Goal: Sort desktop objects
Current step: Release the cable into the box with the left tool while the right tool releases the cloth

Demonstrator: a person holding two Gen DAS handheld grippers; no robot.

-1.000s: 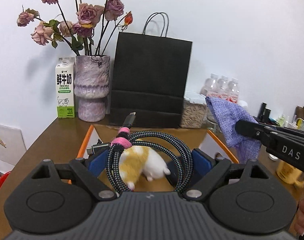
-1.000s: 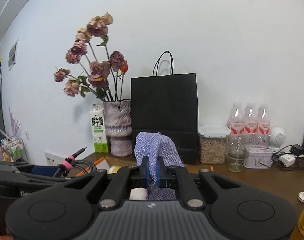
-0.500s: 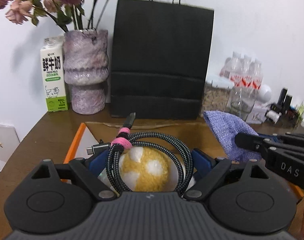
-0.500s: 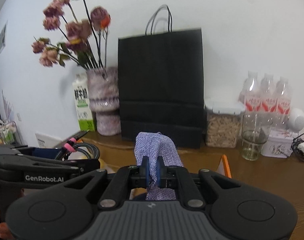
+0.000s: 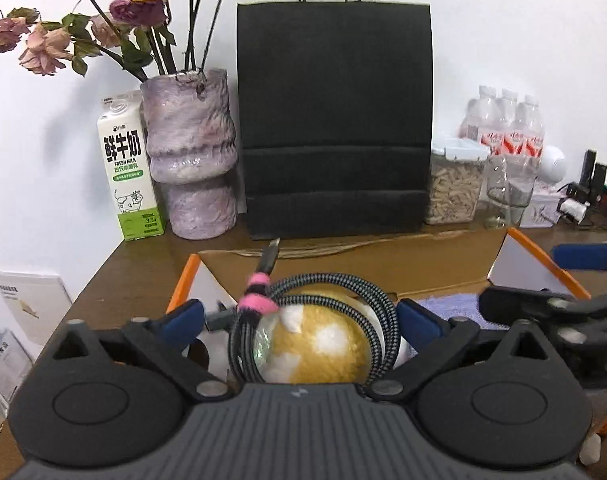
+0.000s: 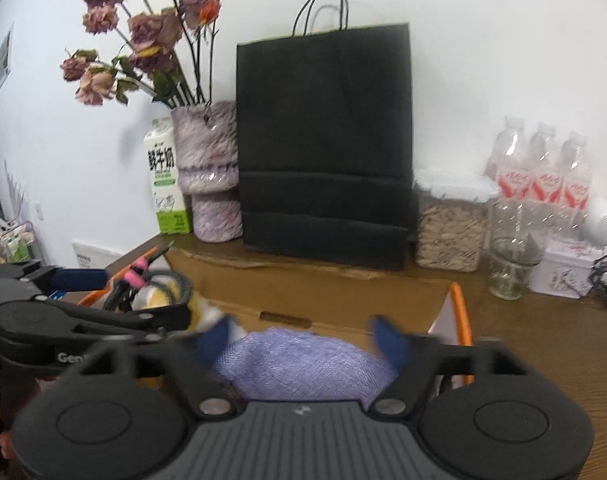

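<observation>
Over the cardboard box (image 6: pixel 335 300), both grippers' jaws are opening: the left gripper (image 5: pixel 303 320) around a coiled cable (image 5: pixel 379 320) above a yellow plush toy (image 5: pixel 323 344), the right gripper (image 6: pixel 303 340) above the purple cloth (image 6: pixel 299 364) inside the box.

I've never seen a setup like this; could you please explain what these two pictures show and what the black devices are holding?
Each picture comes from a camera on a handheld gripper, looking along its two blue-tipped fingers. A person holds one in each hand. The left gripper is over a cardboard box, its jaws opening around a coiled braided cable above a yellow-and-white plush toy. The right gripper is opening too; the purple cloth lies in the box between its fingers. Behind stand a black paper bag, vase and milk carton.
</observation>
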